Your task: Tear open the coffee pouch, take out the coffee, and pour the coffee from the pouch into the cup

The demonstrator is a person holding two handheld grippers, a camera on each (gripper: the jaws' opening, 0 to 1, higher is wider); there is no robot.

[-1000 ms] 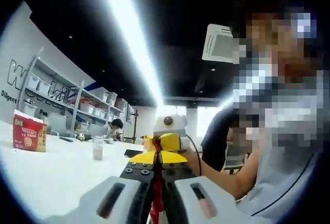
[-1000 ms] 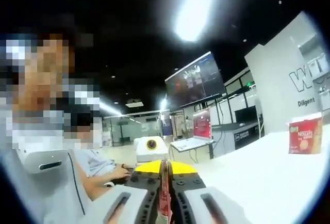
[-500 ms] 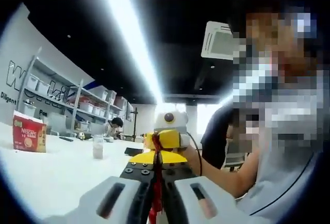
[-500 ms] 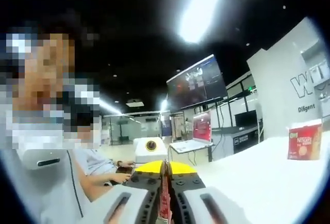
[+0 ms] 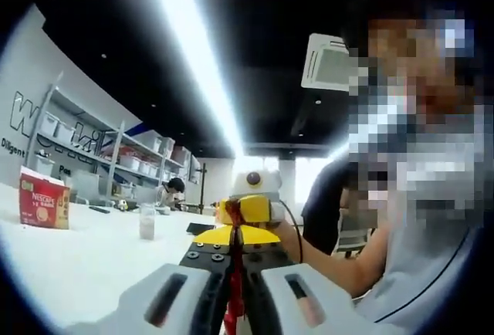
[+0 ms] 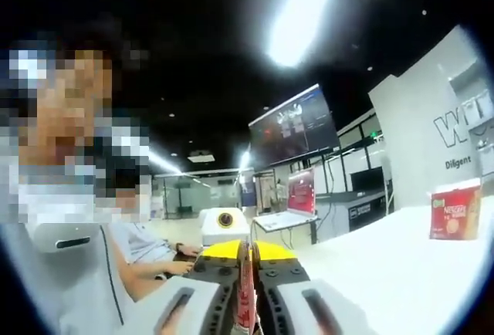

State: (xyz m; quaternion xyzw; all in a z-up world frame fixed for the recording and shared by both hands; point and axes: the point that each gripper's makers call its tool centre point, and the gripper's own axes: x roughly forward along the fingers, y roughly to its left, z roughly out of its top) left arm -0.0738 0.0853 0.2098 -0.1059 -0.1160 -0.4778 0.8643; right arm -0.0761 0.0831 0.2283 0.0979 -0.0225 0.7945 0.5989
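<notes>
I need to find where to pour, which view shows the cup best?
The left gripper view: the clear cup stands upright on the white table, right of the red box. The right gripper view shows table and box, not that spot.

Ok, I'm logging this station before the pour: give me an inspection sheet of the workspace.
Surface: white table, mostly bare.
Job's things: red coffee pouch pinched between both grippers; clear cup standing apart on the table.
Clutter: red Nescafe box.
Grippers: left gripper and right gripper both shut on the pouch, facing each other.
Cables: thin cable behind the right gripper.
Surroundings: storage shelves, wall screen.
</notes>
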